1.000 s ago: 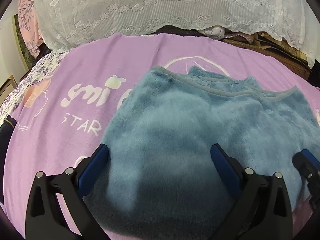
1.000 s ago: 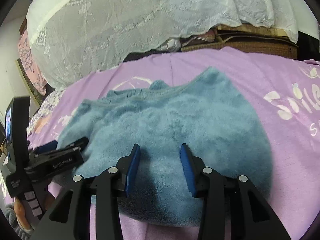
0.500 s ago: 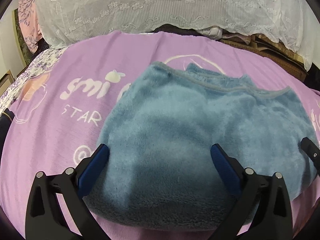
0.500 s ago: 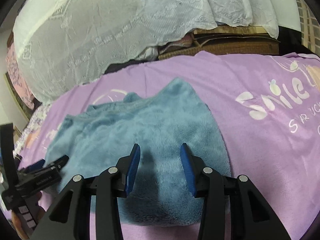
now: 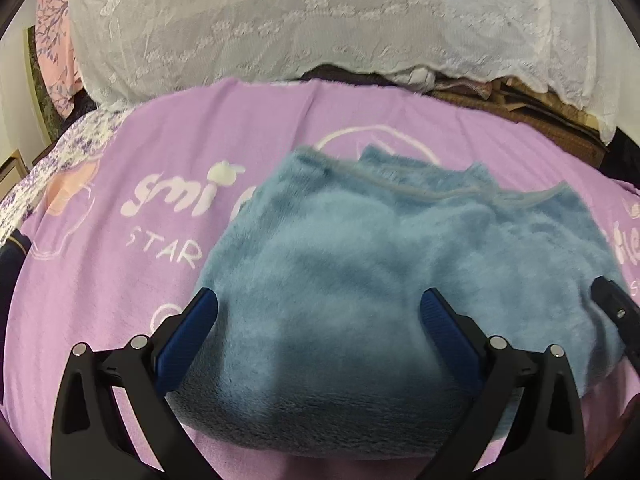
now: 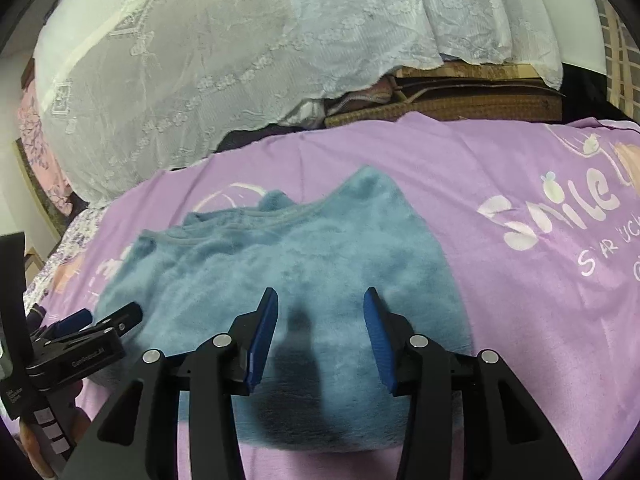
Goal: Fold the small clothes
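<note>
1. Fleece garment (image 5: 360, 280) lay flat on the purple blanket (image 5: 160, 140) covering the bed, near edge rounded like a fold was already in, stitched hems bunched along the far side.
2. Left claw (image 5: 318, 312) hovered over that near edge with its fingers spread wide, nothing between the pads. Released, basically.
3. Right claw (image 6: 320, 320) sat above the right half of the garment, narrower gap, pads not pressing on any cloth, so also empty.
4. My guess at the step: between folds, both claws lined up on the near edge for the next grab.
5. Next move probably needed each claw to dip down and pinch the full thickness of that doubled edge, then carry it toward the far hems. Thick pile could slip out of a shallow bite.
6. Texture-wise: plush, fuzzy blue-grey fleece, soft and floppy, with a thin grey trim. Blanket was smooth with white lettering; a lacy white cover (image 6: 240, 60) sat behind.
</note>
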A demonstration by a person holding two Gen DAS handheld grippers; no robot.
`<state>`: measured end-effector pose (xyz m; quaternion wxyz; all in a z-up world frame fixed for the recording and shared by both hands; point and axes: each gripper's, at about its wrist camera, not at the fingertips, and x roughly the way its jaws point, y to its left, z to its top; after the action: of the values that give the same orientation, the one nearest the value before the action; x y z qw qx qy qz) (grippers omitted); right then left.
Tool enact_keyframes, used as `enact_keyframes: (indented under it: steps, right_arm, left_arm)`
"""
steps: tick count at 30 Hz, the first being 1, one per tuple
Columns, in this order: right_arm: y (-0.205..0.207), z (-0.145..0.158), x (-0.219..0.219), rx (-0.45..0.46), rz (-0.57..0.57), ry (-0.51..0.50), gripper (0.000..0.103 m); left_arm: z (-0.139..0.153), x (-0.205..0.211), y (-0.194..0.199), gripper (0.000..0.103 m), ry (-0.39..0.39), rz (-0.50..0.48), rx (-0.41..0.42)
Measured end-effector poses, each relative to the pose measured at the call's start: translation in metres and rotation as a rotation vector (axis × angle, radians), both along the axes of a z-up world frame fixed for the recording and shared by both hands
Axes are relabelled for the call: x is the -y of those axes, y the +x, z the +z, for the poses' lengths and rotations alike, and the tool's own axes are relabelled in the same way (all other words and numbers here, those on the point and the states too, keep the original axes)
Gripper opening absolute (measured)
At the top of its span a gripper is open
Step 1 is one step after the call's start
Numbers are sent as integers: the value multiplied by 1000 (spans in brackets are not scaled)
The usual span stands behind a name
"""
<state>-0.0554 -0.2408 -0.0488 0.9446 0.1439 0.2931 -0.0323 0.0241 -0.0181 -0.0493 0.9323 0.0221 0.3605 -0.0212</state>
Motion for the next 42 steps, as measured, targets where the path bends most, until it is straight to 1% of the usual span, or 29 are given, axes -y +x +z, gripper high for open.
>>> enact_keyframes:
  steps: [2, 4, 7, 10, 15, 17, 21, 25, 27, 29, 30, 31, 35, 42]
  right_arm:
    - [-1, 1, -10, 10, 34, -9, 45]
    - [-2, 2, -24, 20, 73, -44, 45]
    - [1, -2, -37, 2, 107, -88, 51]
    - [9, -11, -39, -48, 116, -86, 54]
    - [10, -12, -38, -54, 120, -77, 55]
    - [8, -11, -36, -40, 121, -67, 54]
    - [4, -2, -31, 6, 99, -48, 54]
    - [10, 6, -16, 38, 40, -28, 54]
    - [15, 4, -7, 30, 17, -6, 54]
    - [24, -7, -1, -18, 1, 9, 55]
    - [30, -13, 1, -43, 1, 16, 55]
    - [32, -14, 1, -48, 1, 12, 55]
    - [32, -14, -2, -47, 6, -9, 58]
    - [29, -14, -3, -29, 9, 4, 58]
  left_arm:
    - [4, 2, -3, 99, 4, -6, 19]
    - [6, 5, -4, 99, 5, -14, 29]
    - [0, 8, 1, 99, 12, -21, 0]
    - [-14, 11, 11, 99, 29, -23, -56]
    - [-14, 12, 10, 99, 35, -22, -52]
    - [-13, 12, 8, 99, 29, -19, -46]
    - [-6, 14, 4, 99, 31, -27, -11]
    - [1, 18, 9, 99, 36, -31, 20]
    - [-2, 17, 17, 99, 33, -23, 7]
    - [-12, 14, 26, 99, 27, -20, -46]
    - [-14, 13, 29, 99, 22, -20, -60]
    - [-15, 12, 30, 99, 18, -21, -64]
    - [-15, 17, 28, 99, 43, -19, -51]
    - [-11, 15, 23, 99, 26, -20, -35]
